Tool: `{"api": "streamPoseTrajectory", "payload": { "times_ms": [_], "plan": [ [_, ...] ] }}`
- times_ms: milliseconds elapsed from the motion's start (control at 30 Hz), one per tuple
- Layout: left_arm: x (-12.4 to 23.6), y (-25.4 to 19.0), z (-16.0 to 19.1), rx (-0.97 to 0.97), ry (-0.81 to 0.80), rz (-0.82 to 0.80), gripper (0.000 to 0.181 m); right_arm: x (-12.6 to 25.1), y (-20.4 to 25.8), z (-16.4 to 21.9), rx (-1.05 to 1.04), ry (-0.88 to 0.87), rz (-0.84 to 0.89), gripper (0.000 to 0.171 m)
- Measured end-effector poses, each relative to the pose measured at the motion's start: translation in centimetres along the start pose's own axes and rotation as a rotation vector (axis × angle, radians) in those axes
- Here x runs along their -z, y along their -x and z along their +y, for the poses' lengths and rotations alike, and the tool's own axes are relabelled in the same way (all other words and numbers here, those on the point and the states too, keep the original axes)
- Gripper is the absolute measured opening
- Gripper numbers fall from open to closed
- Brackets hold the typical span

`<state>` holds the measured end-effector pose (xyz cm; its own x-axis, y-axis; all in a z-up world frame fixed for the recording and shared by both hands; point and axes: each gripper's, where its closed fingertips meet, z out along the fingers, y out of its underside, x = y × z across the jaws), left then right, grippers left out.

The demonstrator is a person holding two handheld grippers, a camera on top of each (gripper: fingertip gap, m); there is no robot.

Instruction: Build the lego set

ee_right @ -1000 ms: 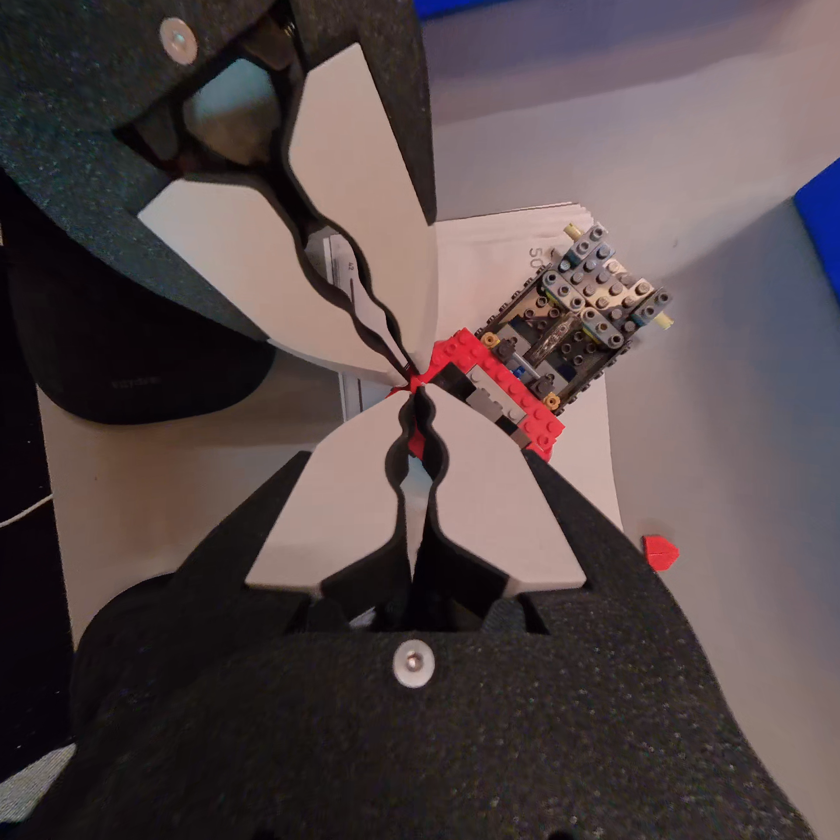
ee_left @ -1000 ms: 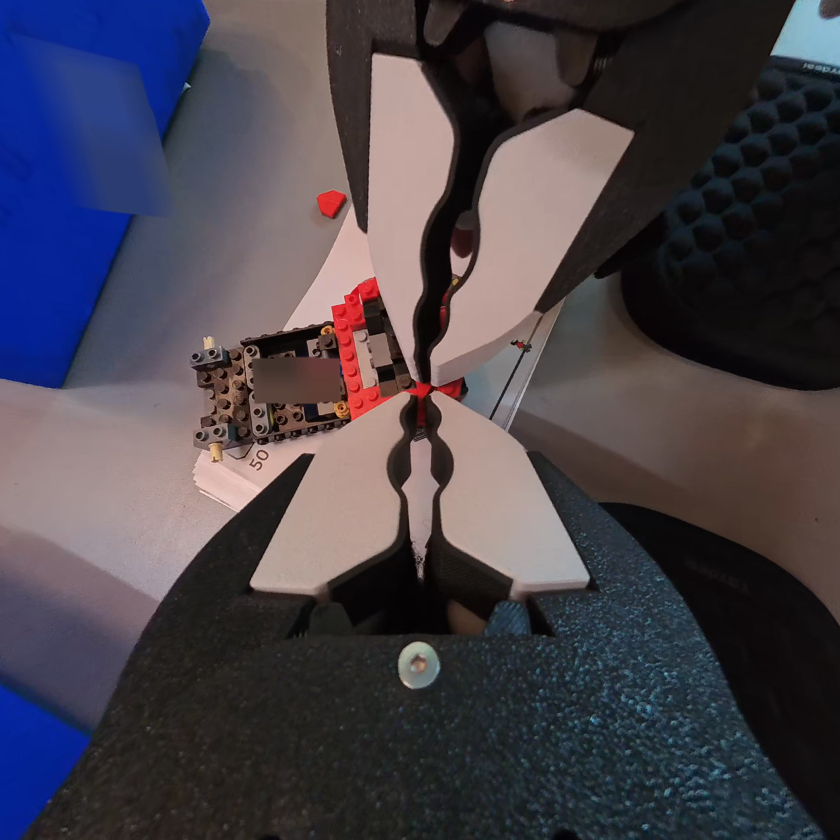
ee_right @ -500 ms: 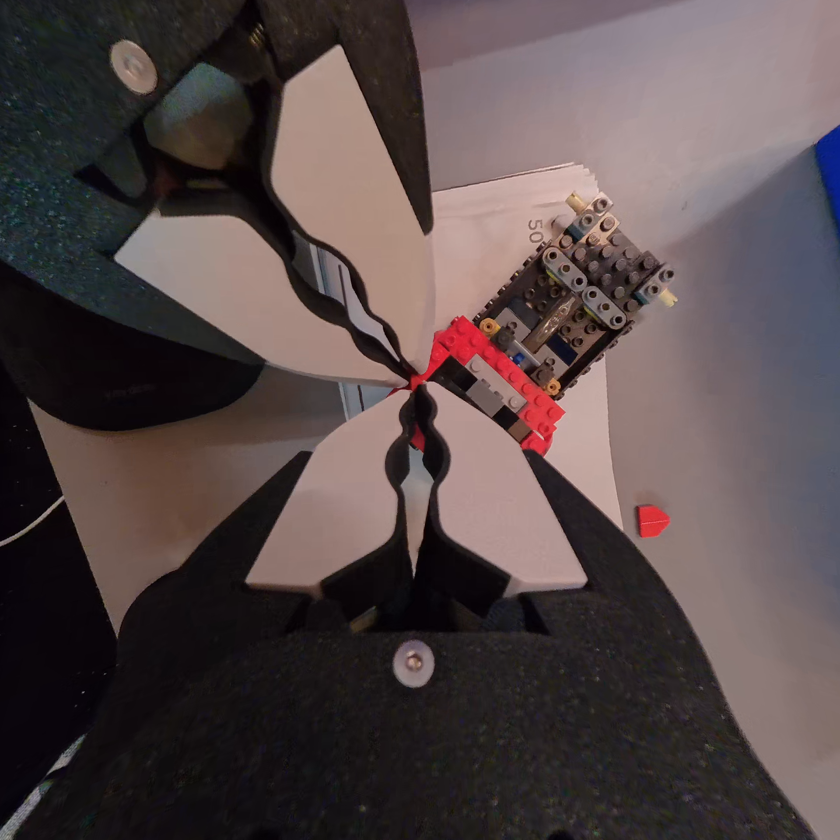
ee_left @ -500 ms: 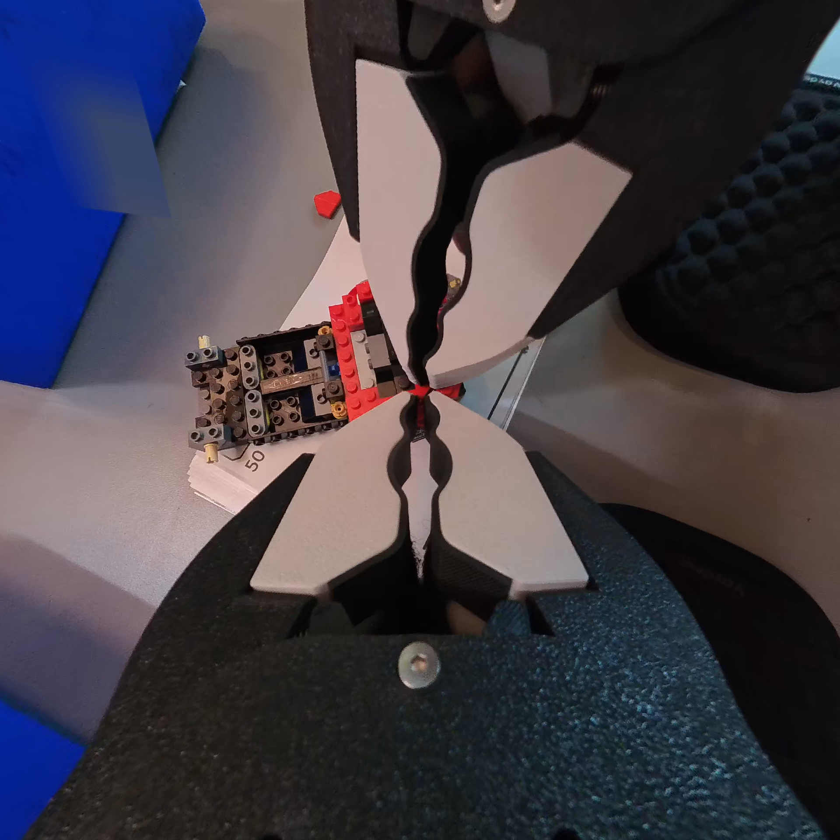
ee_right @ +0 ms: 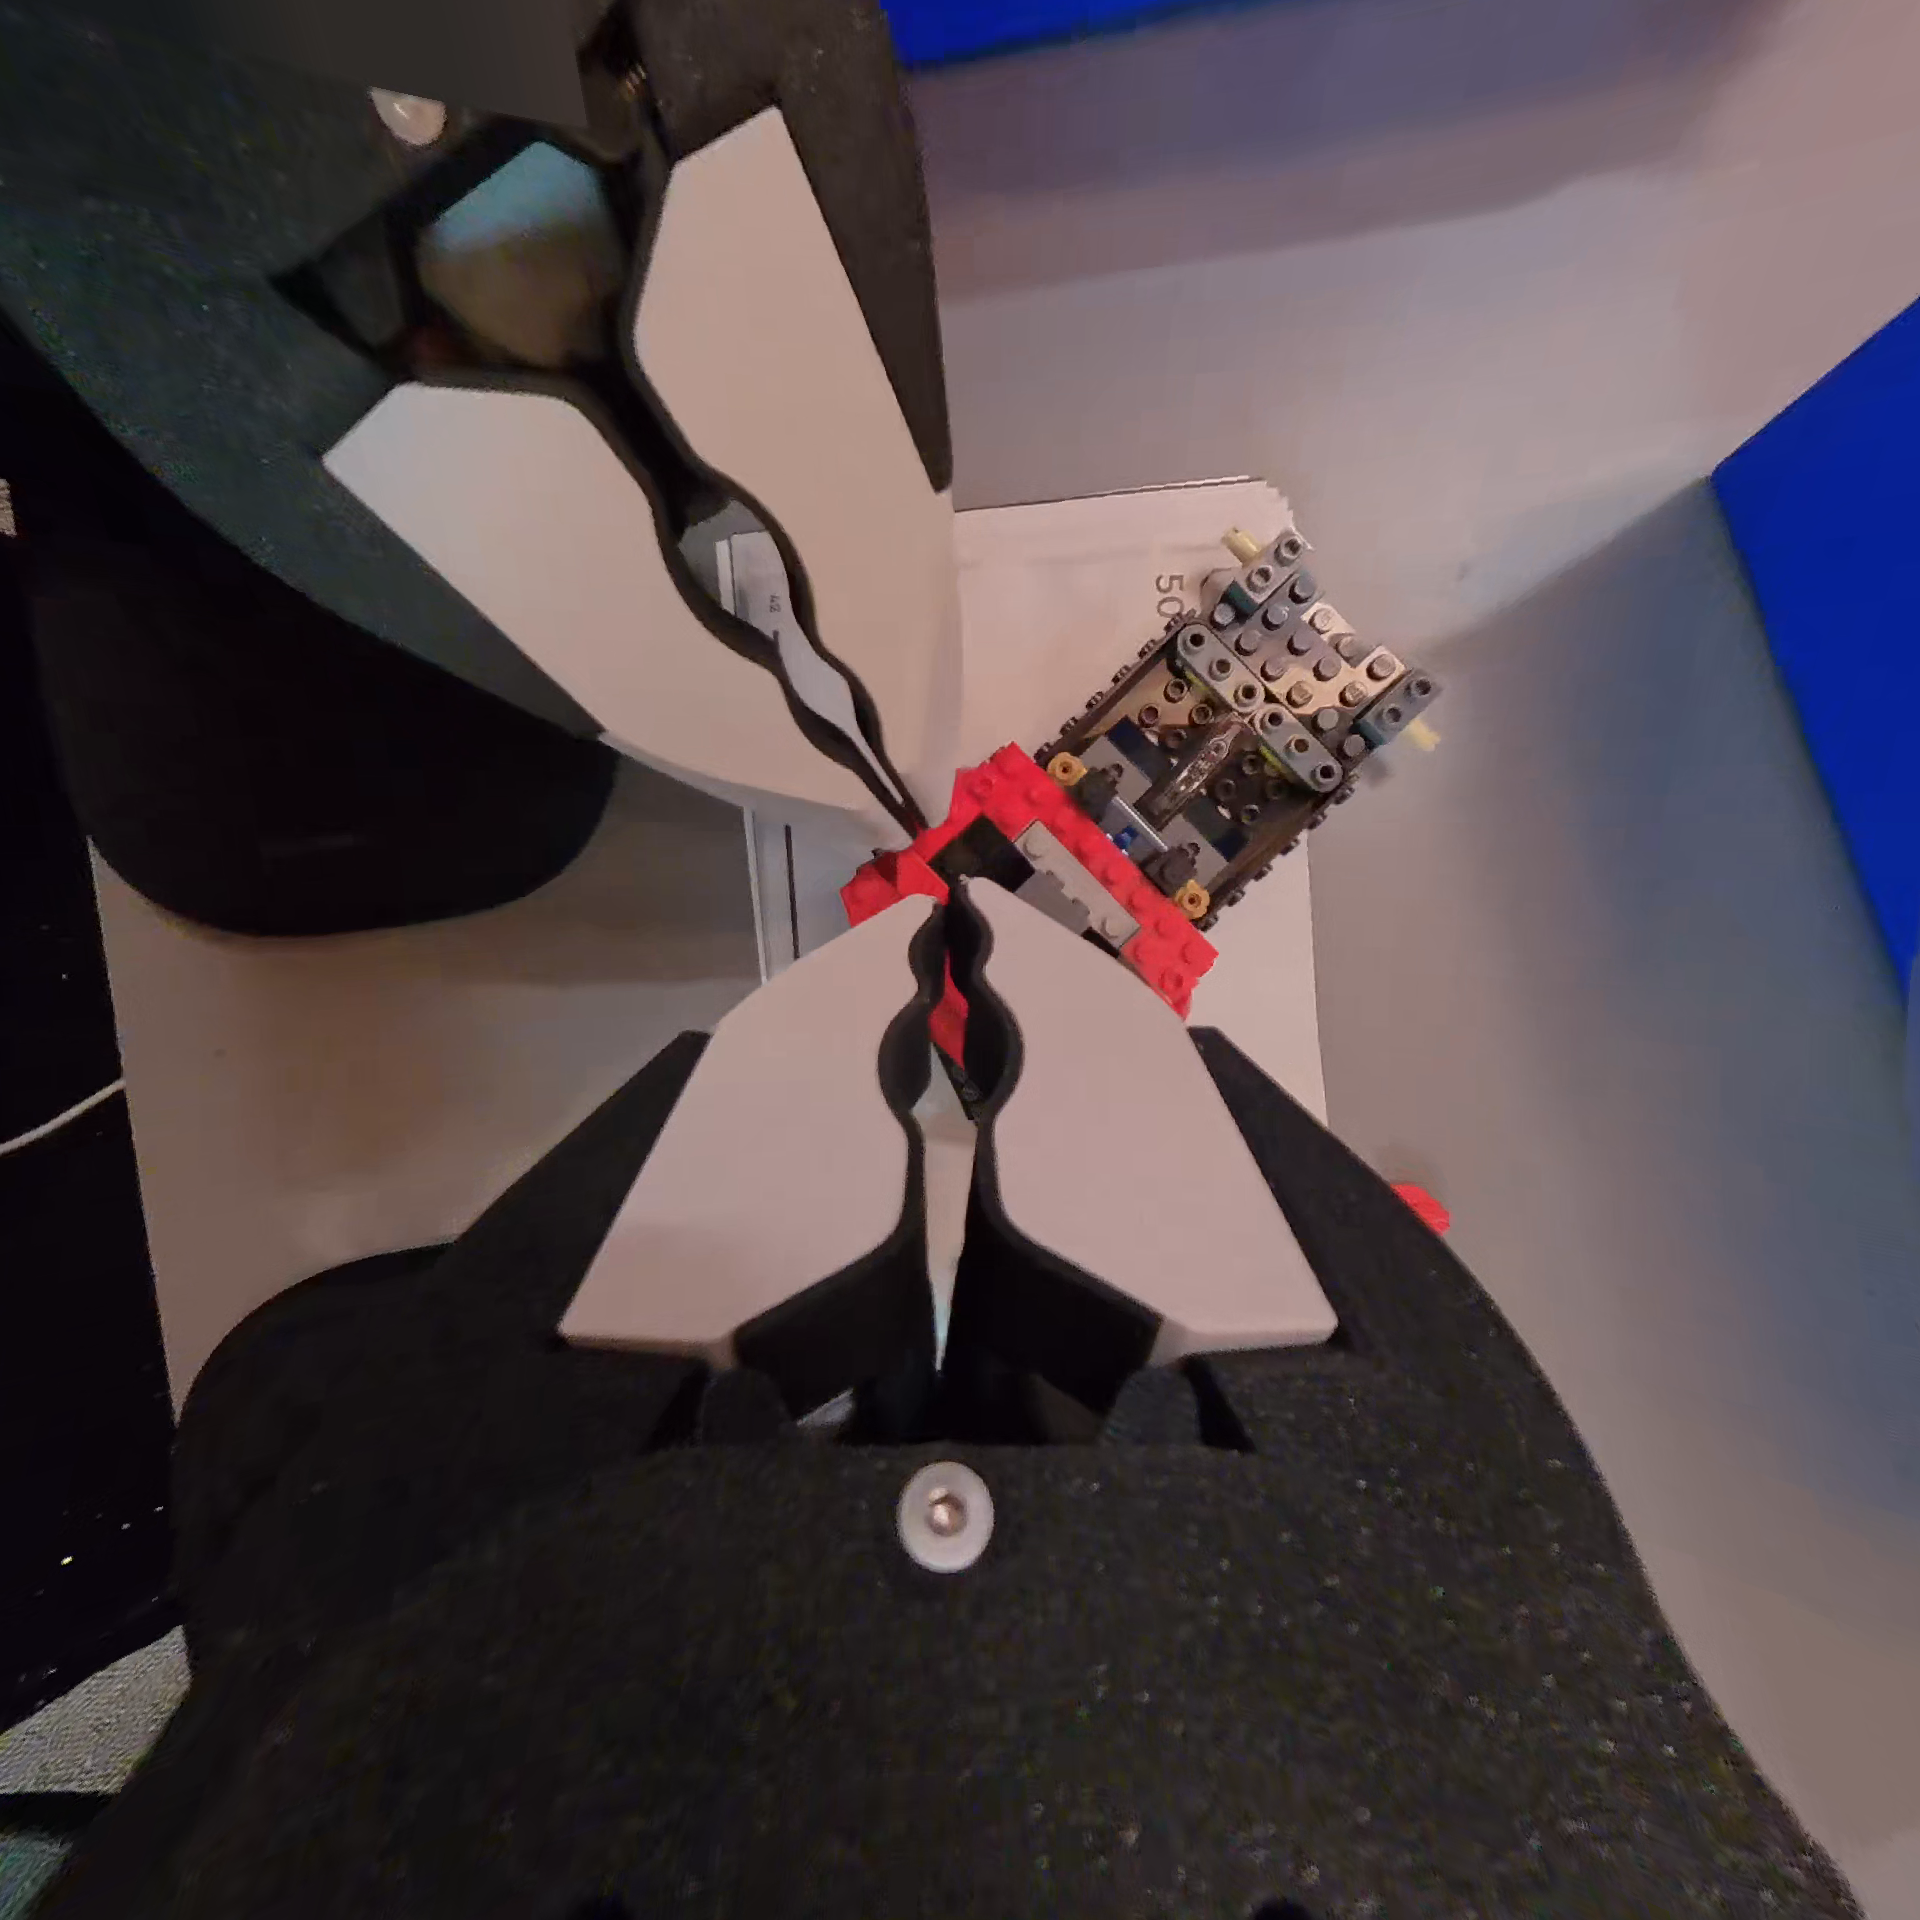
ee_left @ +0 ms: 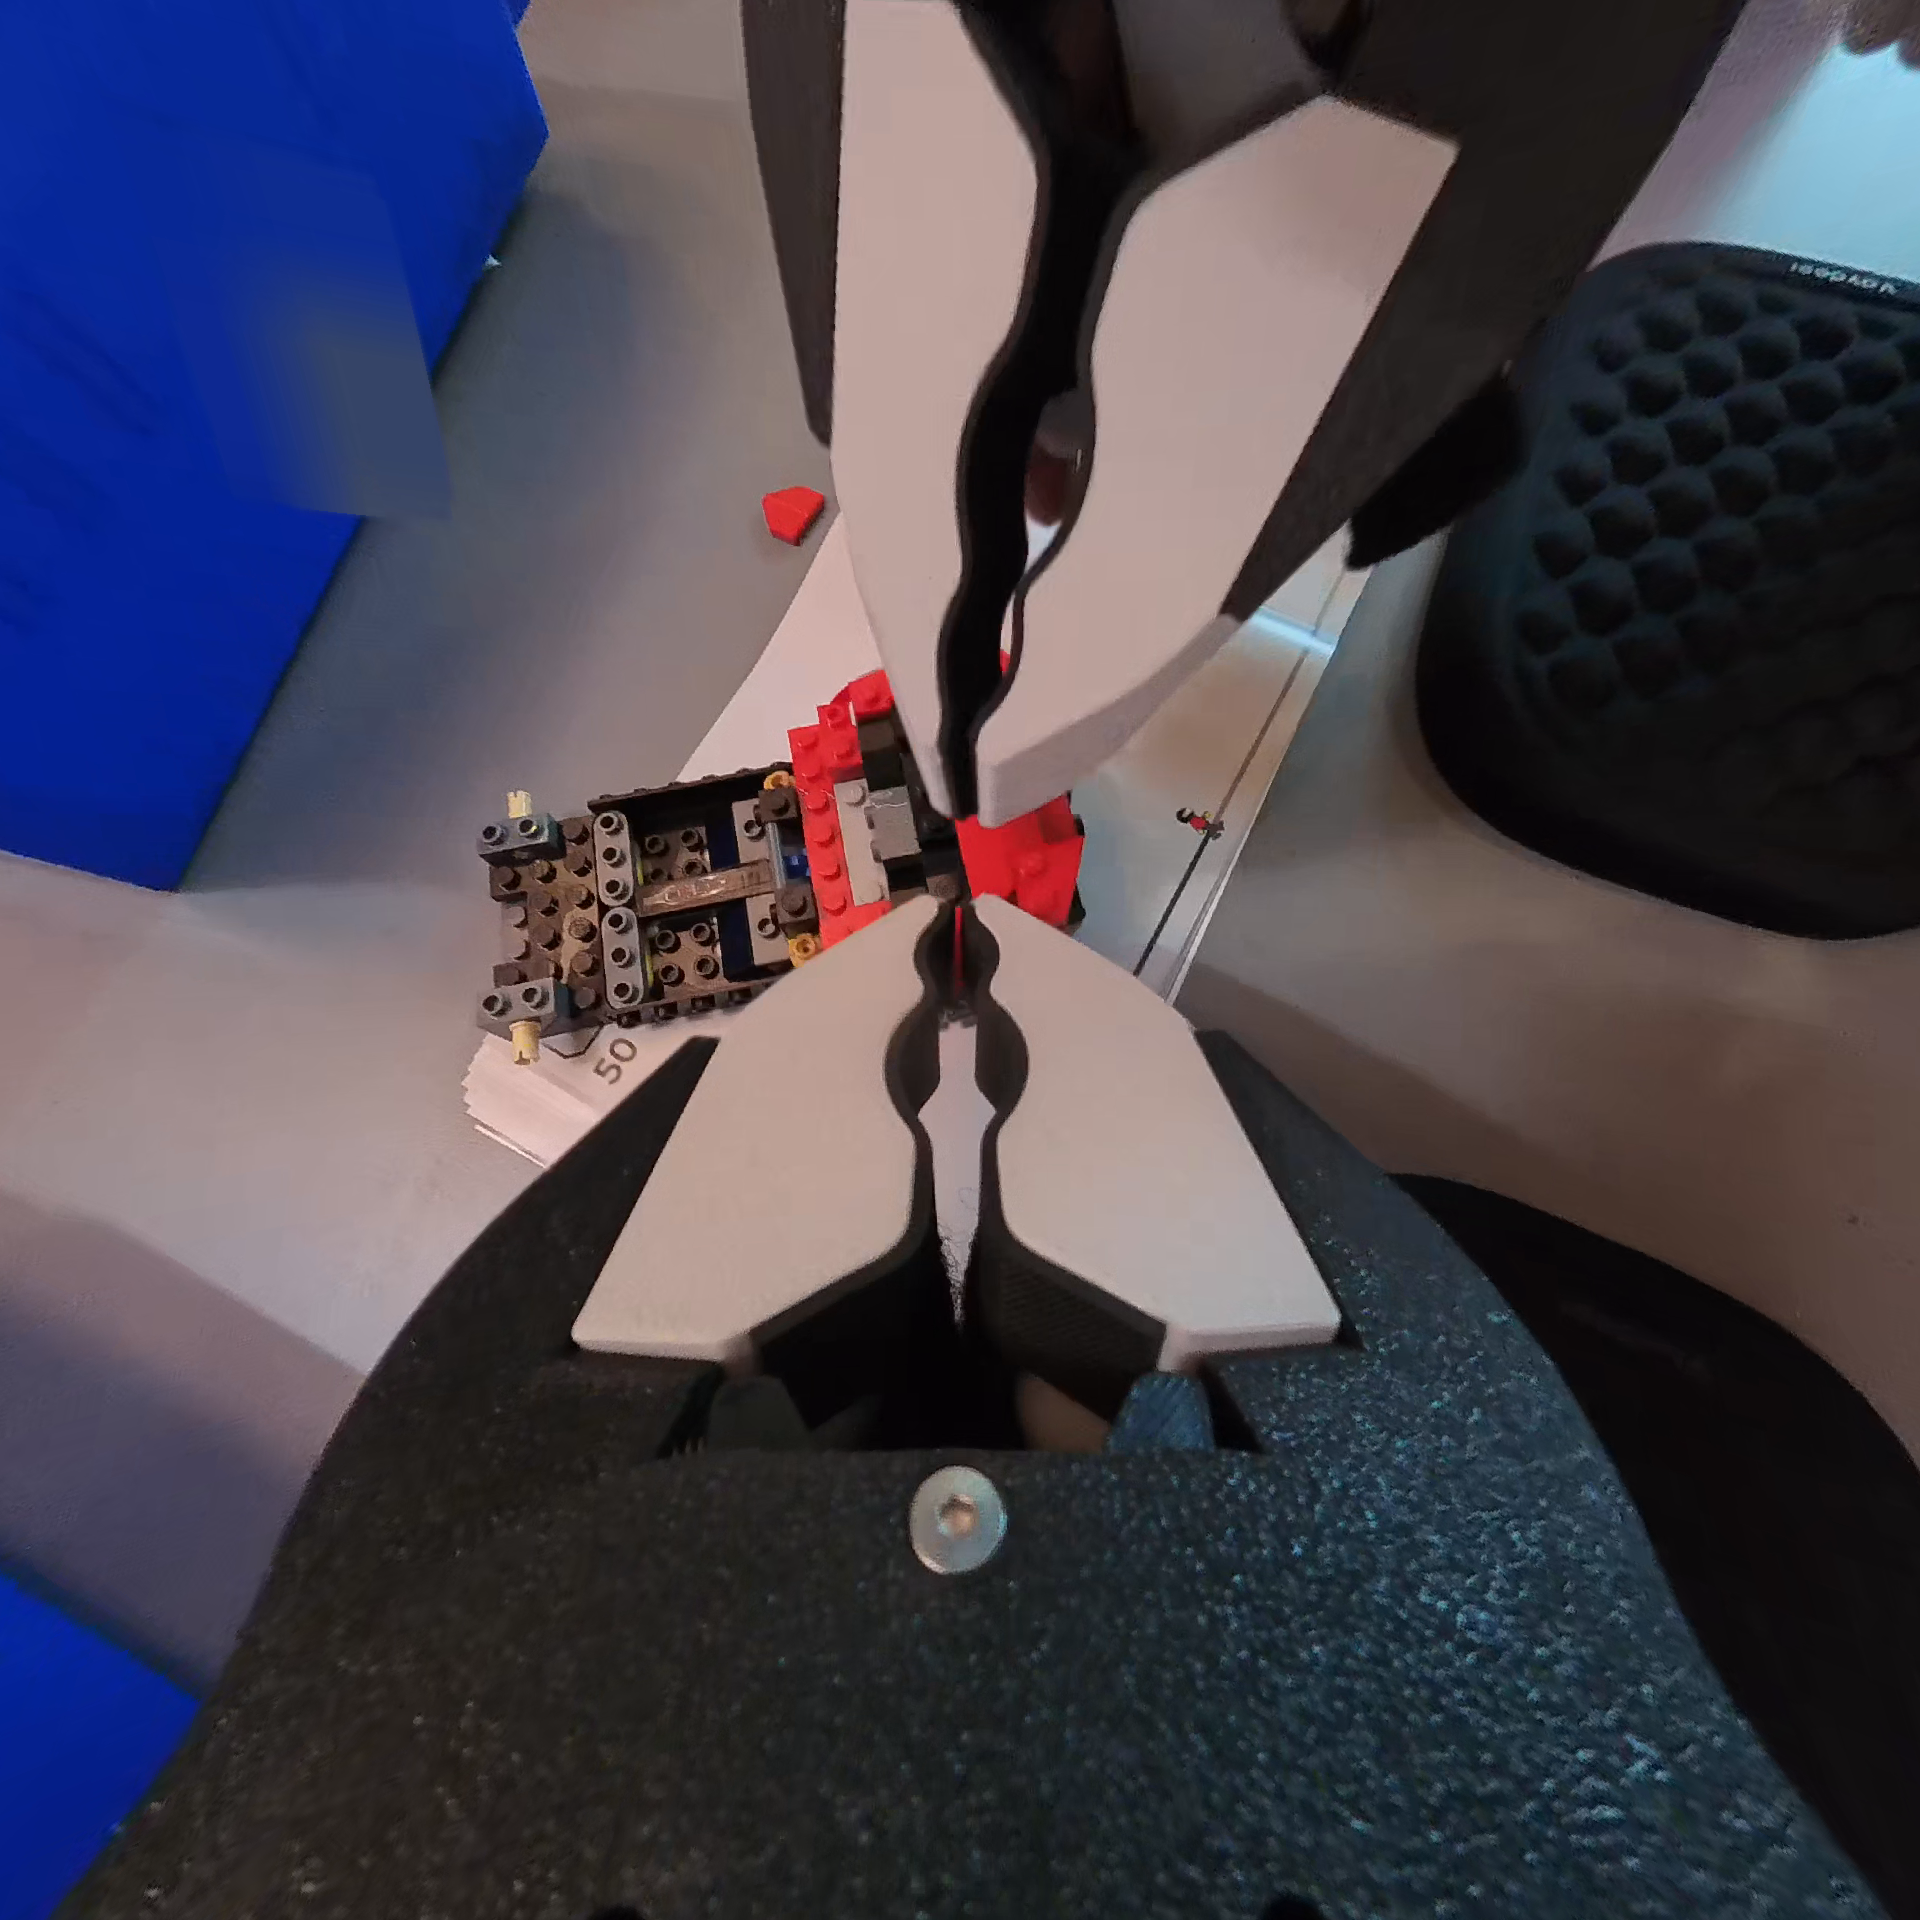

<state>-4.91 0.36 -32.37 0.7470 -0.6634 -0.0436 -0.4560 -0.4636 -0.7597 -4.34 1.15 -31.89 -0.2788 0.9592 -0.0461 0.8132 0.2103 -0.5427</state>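
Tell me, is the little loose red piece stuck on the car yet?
No. The loose red piece lies alone on the grey table, apart from the lego car.

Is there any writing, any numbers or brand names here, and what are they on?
I don't repeat writing, only say where it stands.
On the instruction booklet: a printed number at its corner, beside the lego model.
On the same booklet's open page: tiny print, too small to read.
On the black cushion: a small light brand mark near its edge.
On the model's grey strip: a marking too blurred to read.

lego model (ee_left: 727, 894) flanked by blue bin (ee_left: 208, 416) – black cushion (ee_left: 1714, 582), bare table (ee_left: 1455, 1039) between
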Motion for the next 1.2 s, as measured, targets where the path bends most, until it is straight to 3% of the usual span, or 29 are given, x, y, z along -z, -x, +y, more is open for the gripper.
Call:
{"api": "streamPoseTrajectory", "payload": {
  "times_ms": [567,1200],
  "plan": [
    [-0.4,-0.4,-0.1,-0.044,0.011,0.011,0.0,-1.2,0.4,0.6,0.011,0.083,0.017,0.0],
    [-0.7,-0.8,0.1,-0.174,0.037,-0.028,0.0,-1.3,0.4,0.6,-0.022,0.052,0.038,0.0]
  ]
}}
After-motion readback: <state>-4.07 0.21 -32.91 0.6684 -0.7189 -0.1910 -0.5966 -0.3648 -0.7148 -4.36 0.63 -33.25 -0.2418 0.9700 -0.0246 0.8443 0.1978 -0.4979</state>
